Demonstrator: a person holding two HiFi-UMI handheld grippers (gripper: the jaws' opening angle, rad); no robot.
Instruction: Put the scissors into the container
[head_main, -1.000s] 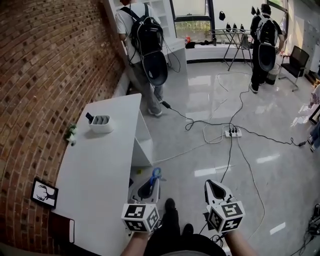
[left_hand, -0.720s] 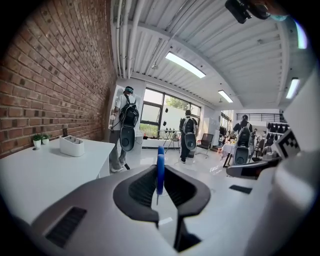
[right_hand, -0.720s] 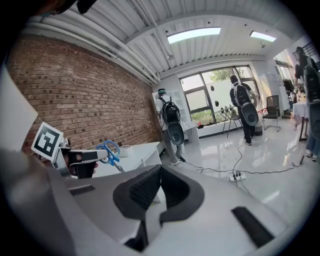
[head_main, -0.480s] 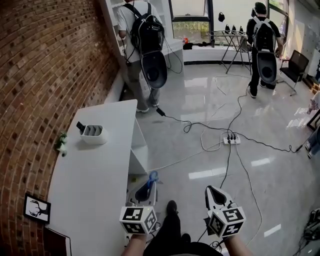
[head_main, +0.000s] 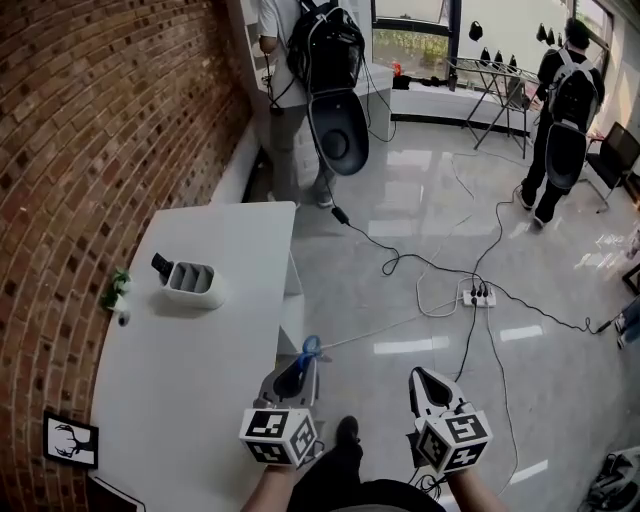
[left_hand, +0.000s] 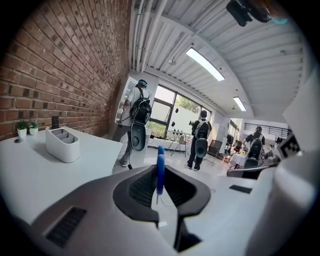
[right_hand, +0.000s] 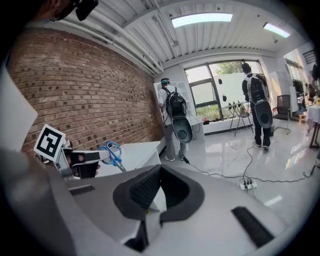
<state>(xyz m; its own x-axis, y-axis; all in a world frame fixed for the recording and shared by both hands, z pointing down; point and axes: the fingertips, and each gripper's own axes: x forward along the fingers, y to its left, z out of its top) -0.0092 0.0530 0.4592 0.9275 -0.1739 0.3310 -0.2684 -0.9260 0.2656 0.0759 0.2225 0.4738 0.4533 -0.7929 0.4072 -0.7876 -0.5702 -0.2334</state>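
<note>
Blue-handled scissors stick out forward from my left gripper, which is shut on them just off the white table's right edge. In the left gripper view the scissors stand edge-on between the jaws. The white container with several compartments sits further back on the table, ahead and to the left; it appears as the container at the left of that view. My right gripper hangs over the floor, shut on nothing. From the right gripper I see the scissors to its left.
A brick wall runs along the table's left. A small potted plant and a picture frame stand by it. A person with a backpack stands beyond the table. Cables and a power strip lie on the floor; another person is far right.
The view has shifted, so the table and container now sit closer and more central. The left gripper still holds the scissors. The backpacked person has moved slightly.
</note>
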